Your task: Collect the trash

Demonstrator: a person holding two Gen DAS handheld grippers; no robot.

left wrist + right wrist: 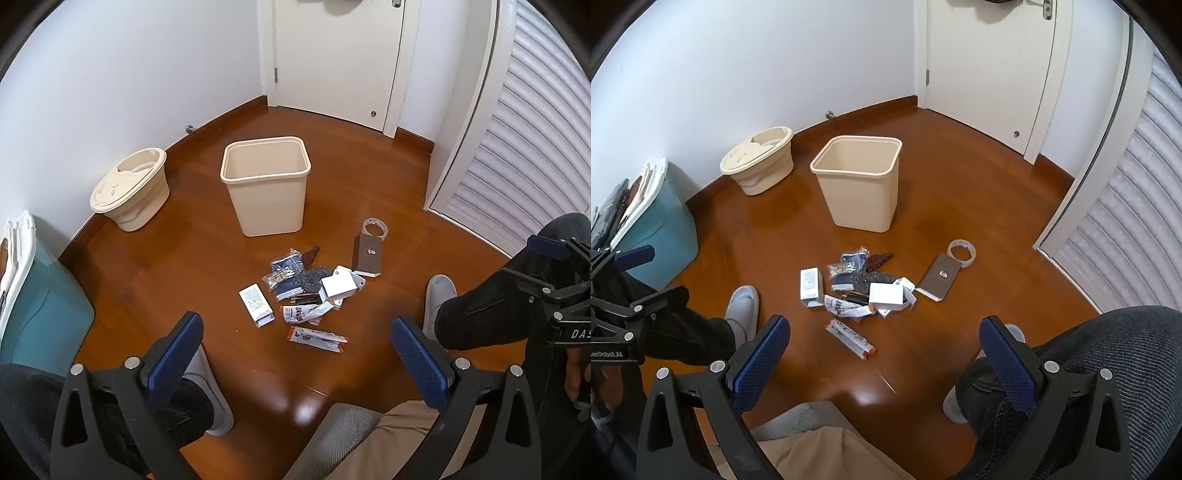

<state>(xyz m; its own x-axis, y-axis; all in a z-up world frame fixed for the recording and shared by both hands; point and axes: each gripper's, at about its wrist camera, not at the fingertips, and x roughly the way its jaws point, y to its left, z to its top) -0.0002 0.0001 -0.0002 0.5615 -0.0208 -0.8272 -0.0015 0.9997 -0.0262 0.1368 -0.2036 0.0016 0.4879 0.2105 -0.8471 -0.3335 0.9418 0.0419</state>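
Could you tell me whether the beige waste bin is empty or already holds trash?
Empty: the waste bin shows only bare inner walls; trash lies on the floor.

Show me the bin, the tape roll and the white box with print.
bin [271, 206], left wrist view, front wall
tape roll [375, 228], left wrist view, ring's near edge
white box [811, 283], right wrist view, printed top face

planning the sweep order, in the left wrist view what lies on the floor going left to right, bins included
blue storage bin → round lidded bucket → open beige wastebasket → white box → grey flat box with the tape roll just behind it
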